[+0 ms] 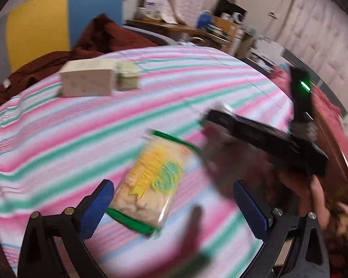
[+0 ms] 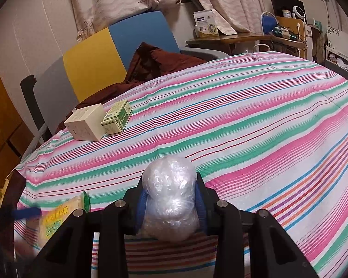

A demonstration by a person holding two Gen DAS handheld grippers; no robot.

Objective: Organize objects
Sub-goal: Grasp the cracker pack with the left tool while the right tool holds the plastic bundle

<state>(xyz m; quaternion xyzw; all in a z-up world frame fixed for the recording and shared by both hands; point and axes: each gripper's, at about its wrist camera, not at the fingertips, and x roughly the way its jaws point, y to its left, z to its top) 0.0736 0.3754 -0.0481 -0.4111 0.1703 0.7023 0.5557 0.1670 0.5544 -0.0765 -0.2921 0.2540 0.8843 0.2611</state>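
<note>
Right gripper point(image 2: 171, 199) is clamped on a clear plastic bundle point(image 2: 170, 199), held above the striped sheet point(image 2: 243, 127), probably waiting for a spot near the white box point(image 2: 85, 121) at the far edge. Left gripper point(image 1: 174, 202), jaws apart, straddles the snack packet point(image 1: 150, 180), well short of that box. Only the left view shows the packet whole; only the right shows the bundle.

Print on snack packet point(image 1: 150, 185) and boxes point(image 2: 116, 120); seemingly none legible
</note>
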